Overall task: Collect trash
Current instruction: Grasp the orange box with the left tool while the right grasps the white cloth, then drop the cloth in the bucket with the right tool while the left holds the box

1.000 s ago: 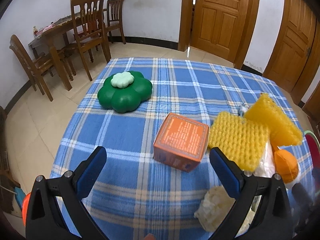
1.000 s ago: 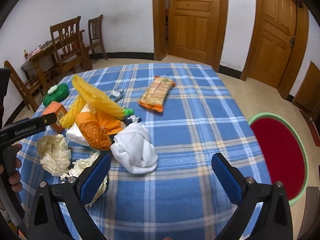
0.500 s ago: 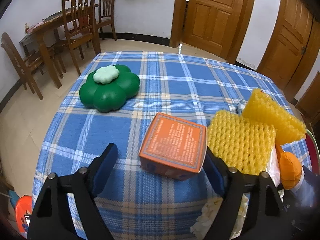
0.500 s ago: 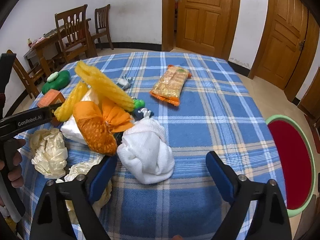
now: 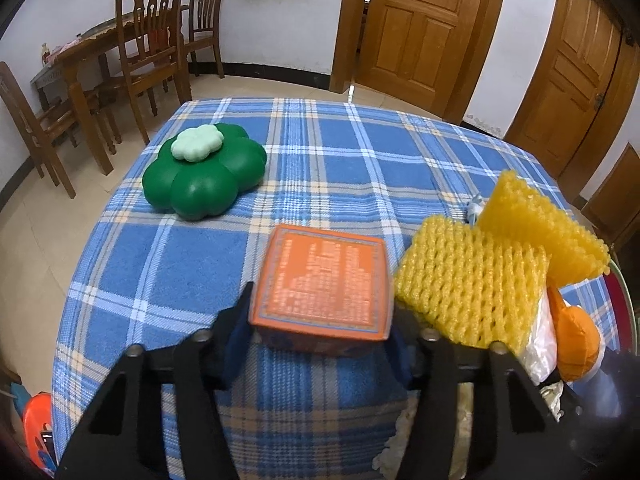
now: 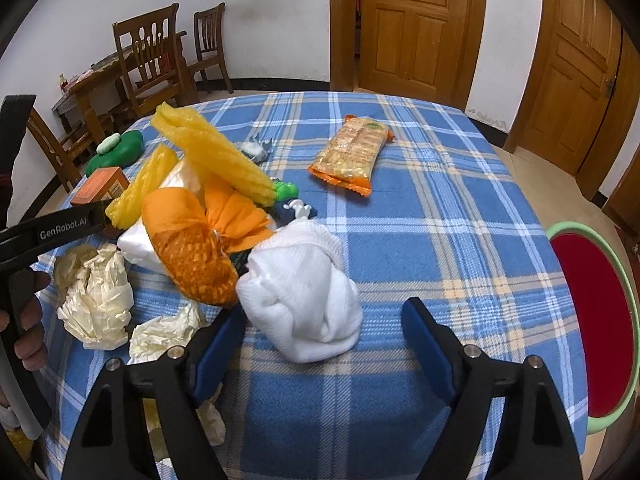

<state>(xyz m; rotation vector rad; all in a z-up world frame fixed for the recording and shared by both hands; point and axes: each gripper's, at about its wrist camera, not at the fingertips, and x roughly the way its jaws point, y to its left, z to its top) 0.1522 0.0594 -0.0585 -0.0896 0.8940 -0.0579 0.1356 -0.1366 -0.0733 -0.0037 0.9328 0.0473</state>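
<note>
Box (image 5: 324,288) in orange, printed lid up, clamped between the pads of our left gripper (image 5: 322,334), our right gripper (image 6: 322,344) spread apart before the white cloth bundle (image 6: 300,296), blue plaid tablecloth (image 5: 320,160), wooden doors (image 5: 416,24) behind.

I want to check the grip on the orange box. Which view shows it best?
Left wrist: the orange box fills the centre between the left gripper fingers. The right wrist view shows only its corner, far left.
</note>
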